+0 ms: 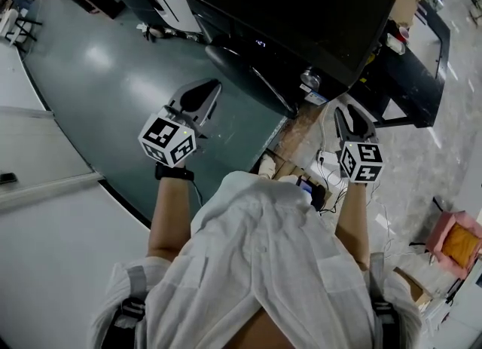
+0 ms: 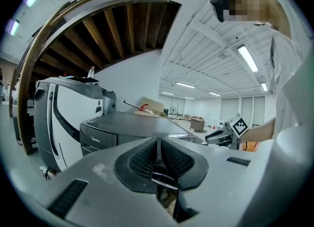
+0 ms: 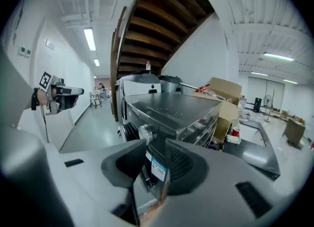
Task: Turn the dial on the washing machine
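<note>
Both held forward: left tongs pinched, right tongs parted.

A glossy dark teal floor spreads to my left and meets pale marbled tiles on my right. Over me slants the underside of a brown wooden staircase with bare beams. A clear plastic bottle stands upright on a tall white appliance with a dark curved stripe. Farther back sits a tan cardboard box, with a small red container lower down near it. A pink crate holding something orange rests on the tiles. Long white strip lights run along the ceiling.
</note>
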Demonstrator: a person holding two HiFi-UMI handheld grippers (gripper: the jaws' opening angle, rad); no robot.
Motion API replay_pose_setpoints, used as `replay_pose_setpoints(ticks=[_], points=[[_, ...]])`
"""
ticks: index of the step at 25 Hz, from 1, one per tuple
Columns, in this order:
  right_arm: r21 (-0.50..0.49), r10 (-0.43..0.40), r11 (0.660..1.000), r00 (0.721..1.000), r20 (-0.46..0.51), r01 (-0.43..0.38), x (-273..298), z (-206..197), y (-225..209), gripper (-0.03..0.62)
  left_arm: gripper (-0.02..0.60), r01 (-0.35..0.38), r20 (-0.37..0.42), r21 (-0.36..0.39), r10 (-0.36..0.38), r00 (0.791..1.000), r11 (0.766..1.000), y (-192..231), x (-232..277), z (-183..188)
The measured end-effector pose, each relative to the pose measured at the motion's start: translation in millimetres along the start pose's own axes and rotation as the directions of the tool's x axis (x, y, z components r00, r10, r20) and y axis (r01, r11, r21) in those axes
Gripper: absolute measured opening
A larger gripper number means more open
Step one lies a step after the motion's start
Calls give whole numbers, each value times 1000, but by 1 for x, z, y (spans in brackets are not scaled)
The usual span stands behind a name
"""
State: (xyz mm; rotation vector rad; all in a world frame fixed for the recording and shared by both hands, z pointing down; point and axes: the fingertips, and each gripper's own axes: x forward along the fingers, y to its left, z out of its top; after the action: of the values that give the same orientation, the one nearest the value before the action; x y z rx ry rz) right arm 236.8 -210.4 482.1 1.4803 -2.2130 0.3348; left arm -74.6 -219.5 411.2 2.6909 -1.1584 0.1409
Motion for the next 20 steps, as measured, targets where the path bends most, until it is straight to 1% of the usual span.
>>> replay_pose_setpoints(ticks=[2, 3, 5, 6, 9, 11, 15, 20], points=[[41, -5, 999, 999, 48, 3, -19, 9, -7, 9, 17, -12, 8, 3, 12, 1000, 1000, 2, -7, 4], [65, -5, 998, 998, 67, 1, -26, 12, -9, 2, 17, -20, 12, 5, 19, 1000, 1000, 4, -10, 6], [93, -20, 996, 996, 89, 12, -38, 19, -14, 0, 17, -35, 21, 7, 35, 999, 999, 7, -17, 10], [89, -37, 996, 995, 93, 29, -41, 21, -16, 0, 17, -42, 25, 9, 41, 999, 999, 8, -19, 12], [28, -67, 997, 994, 85, 65, -45, 26, -15, 0, 17, -52, 39, 17, 51, 998, 999, 9, -26, 17], [-3, -61, 998, 995, 84, 61, -46, 30, -10, 0, 17, -55, 47, 21, 54, 997, 998, 10, -30, 20], [-32, -47, 998, 994, 97, 50, -47, 38, 1, 0, 17, -61, 57, 24, 59, 997, 998, 10, -37, 24], [-46, -45, 998, 993, 105, 50, -49, 43, 6, 0, 17, -72, 66, 24, 70, 995, 997, 13, -45, 25]])
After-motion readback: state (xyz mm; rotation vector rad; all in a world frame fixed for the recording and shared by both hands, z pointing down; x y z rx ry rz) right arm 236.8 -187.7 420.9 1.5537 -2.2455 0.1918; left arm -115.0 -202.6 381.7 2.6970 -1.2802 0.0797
